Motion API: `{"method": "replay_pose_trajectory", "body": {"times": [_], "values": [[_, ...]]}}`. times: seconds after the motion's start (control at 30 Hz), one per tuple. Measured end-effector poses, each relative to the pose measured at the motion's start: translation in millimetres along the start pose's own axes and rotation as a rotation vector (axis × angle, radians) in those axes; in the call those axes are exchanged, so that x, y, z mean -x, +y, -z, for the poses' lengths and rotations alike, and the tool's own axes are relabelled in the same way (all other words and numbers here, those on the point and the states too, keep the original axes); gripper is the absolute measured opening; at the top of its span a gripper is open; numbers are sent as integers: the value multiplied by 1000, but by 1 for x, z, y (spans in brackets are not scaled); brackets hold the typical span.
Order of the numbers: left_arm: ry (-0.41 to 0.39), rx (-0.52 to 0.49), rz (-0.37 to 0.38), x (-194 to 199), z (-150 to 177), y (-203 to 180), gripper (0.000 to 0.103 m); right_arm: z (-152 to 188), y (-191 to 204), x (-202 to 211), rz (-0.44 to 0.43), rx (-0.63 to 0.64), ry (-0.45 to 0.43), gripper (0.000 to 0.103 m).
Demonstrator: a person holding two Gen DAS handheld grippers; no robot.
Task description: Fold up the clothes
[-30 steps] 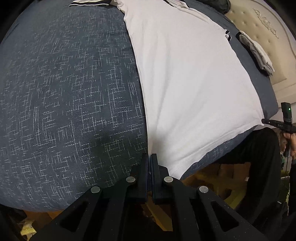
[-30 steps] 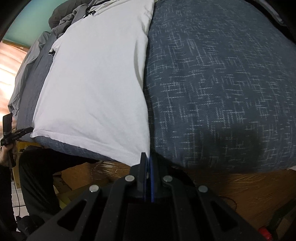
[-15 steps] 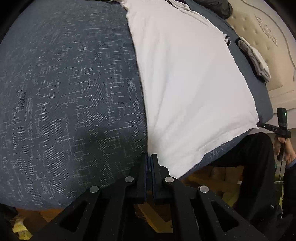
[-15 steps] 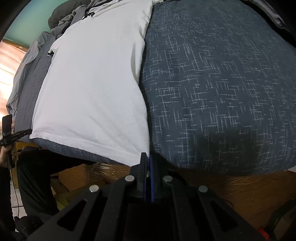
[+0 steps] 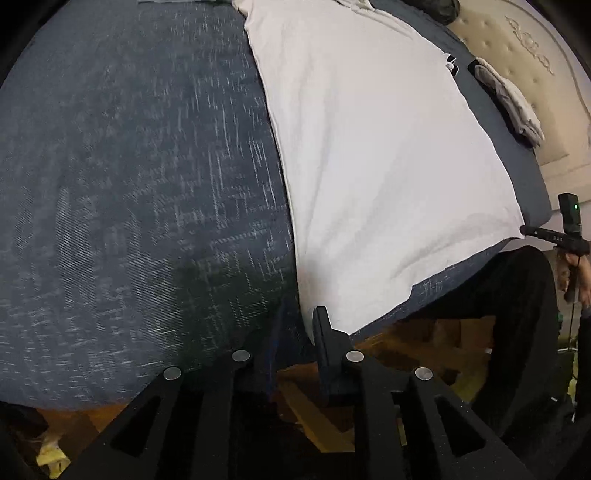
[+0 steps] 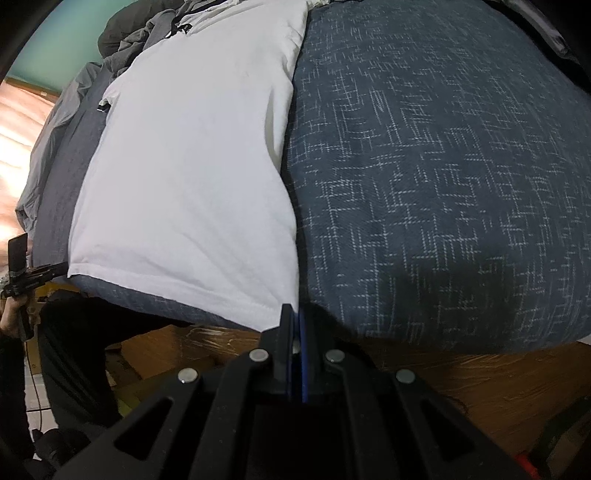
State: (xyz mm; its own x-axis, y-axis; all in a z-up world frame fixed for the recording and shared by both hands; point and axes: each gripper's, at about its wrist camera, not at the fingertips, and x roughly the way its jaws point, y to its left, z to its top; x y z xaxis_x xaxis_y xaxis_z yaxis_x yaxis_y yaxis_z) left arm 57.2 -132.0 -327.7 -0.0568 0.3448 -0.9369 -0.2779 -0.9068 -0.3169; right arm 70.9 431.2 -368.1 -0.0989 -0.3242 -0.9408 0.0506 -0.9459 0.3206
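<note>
A white T-shirt (image 5: pixel 369 166) lay flat along the bed (image 5: pixel 129 184), its hem at the near edge of the mattress and its collar end far up the dark blue patterned cover. It had evidently been drawn out long and smooth so the next fold would fall clean.

The left gripper (image 5: pixel 297 325) sat at one hem corner with its fingers (image 5: pixel 321 332) opening; a gap showed between them and the cloth appeared to be slipping free, presumably because that corner was where the person wanted it.

The right gripper (image 6: pixel 293 325), at the other hem corner, was clenched nearly tight, a sliver of white fabric pinched between its fingers (image 6: pixel 284 325). I judged it was holding the hem taut until the left let go.

A small folded pale garment (image 5: pixel 513 103) lay near the headboard (image 5: pixel 524 48), likely finished work set aside. A grey heap of clothes (image 6: pixel 140 33) waited beyond the collar.
</note>
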Motion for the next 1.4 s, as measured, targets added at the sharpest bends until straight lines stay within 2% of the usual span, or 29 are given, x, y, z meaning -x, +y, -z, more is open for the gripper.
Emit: {"method": "replay_pose_trajectory", "body": {"times": [0.13, 0.2, 0.27, 0.37, 0.43, 0.5, 0.57, 0.73, 0.87, 0.93, 1.13, 1.4], "values": [[-60, 0, -3, 27, -11, -3, 19, -4, -6, 20, 20, -12, -12, 21], [-102, -3, -11, 42, -23, -4, 19, -9, -9, 33, 4, -25, -44, 33], [-139, -3, -16, 53, -35, -6, 19, -19, -14, 49, -16, -49, -90, 34], [-196, -5, -32, 55, -71, -12, 19, -36, -20, 65, -53, -81, -160, 34], [-240, 6, -38, 51, -88, -12, 20, -49, -23, 71, -82, -99, -212, 37], [-284, 28, -20, 43, -110, -19, 27, -61, -25, 74, -95, -117, -259, 44], [-317, 46, -11, 44, -124, -22, 33, -76, -28, 77, -96, -137, -298, 45], [-371, 88, -13, 34, -165, -24, 38, -121, -34, 66, -85, -206, -372, 50], [-405, 115, -18, 8, -198, -24, 49, -163, -55, 69, -93, -287, -420, 57], [-424, 123, -26, -1, -211, -25, 50, -184, -62, 67, -88, -317, -446, 60], [-470, 137, -39, -38, -244, -31, 52, -240, -81, 60, -56, -384, -502, 63], [-487, 109, -43, -78, -263, -31, 52, -316, -92, 37, 16, -350, -521, 63]]}}
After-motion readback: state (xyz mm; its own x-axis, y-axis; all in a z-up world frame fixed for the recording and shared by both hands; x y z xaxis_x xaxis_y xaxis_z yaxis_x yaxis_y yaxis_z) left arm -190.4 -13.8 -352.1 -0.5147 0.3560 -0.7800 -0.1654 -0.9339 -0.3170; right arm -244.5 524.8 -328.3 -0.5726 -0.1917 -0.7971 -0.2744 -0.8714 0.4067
